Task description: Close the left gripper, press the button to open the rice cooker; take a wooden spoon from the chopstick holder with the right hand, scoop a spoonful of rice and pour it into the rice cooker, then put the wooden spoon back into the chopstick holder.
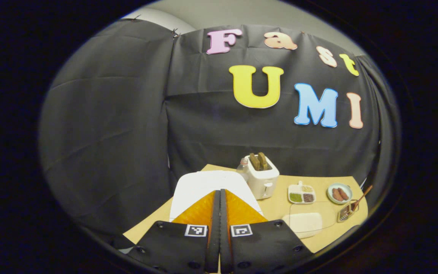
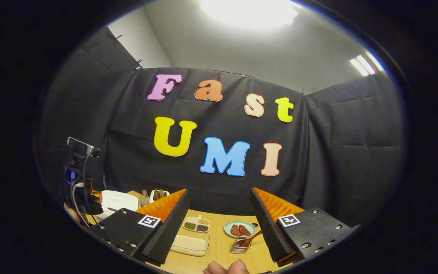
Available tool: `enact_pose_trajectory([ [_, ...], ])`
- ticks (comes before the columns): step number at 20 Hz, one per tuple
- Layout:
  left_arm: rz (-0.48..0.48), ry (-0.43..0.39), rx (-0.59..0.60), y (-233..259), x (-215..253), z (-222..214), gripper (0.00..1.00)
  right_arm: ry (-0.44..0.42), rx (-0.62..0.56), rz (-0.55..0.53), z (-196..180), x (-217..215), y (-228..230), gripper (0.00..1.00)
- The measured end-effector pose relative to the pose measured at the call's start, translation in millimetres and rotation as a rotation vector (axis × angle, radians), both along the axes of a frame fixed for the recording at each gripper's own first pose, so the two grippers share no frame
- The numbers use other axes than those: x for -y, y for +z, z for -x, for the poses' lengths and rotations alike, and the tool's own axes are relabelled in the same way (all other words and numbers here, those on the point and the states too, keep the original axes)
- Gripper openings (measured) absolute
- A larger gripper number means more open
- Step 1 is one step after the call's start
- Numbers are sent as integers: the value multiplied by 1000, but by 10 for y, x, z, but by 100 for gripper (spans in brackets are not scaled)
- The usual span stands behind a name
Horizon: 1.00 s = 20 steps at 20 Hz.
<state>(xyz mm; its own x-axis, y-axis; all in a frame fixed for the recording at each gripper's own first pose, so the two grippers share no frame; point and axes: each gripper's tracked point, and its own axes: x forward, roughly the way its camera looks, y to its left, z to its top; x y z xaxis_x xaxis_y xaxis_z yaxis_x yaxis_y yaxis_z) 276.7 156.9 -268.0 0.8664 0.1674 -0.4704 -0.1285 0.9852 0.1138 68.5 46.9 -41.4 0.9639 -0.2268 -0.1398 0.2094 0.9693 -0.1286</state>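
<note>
My left gripper (image 1: 220,192) is shut with nothing in it, its tips over the near part of the white rice cooker (image 1: 203,184), whose lid is down. In the right gripper view the rice cooker (image 2: 117,199) sits at the far left. My right gripper (image 2: 219,192) stands open and holds nothing, above the table's near edge. Between and below its fingers stands the metal chopstick holder (image 2: 238,246) with the wooden spoon (image 2: 252,238) leaning in it. The same holder (image 1: 345,212) and spoon (image 1: 363,196) lie far right in the left gripper view. A clear rice container (image 2: 189,244) (image 1: 303,223) rests near the front.
On the tan table (image 1: 280,207) stand a white toaster (image 1: 263,178), a divided dish of grains (image 1: 301,193) and a plate of brown food (image 1: 339,193). A person's fingers (image 2: 224,268) show at the bottom edge. Black cloth walls close in the table's back and sides.
</note>
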Motion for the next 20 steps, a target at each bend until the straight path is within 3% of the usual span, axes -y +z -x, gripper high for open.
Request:
enact_pose_trajectory([
  [6, 24, 69, -190, -832, -194, -276, 9, -12, -40, 30, -85, -21, -75, 97],
  [12, 18, 67, -326, -1401, -187, -377, 9, 0, -62, 32, -189, -112, -128, 97],
  [15, -28, 38, -290, -1266, -203, -415, 9, 12, -63, 36, -196, -178, -135, 97],
  [20, -53, 37, -99, -550, -255, -650, 9, 12, -66, 20, -167, -206, -163, 97],
])
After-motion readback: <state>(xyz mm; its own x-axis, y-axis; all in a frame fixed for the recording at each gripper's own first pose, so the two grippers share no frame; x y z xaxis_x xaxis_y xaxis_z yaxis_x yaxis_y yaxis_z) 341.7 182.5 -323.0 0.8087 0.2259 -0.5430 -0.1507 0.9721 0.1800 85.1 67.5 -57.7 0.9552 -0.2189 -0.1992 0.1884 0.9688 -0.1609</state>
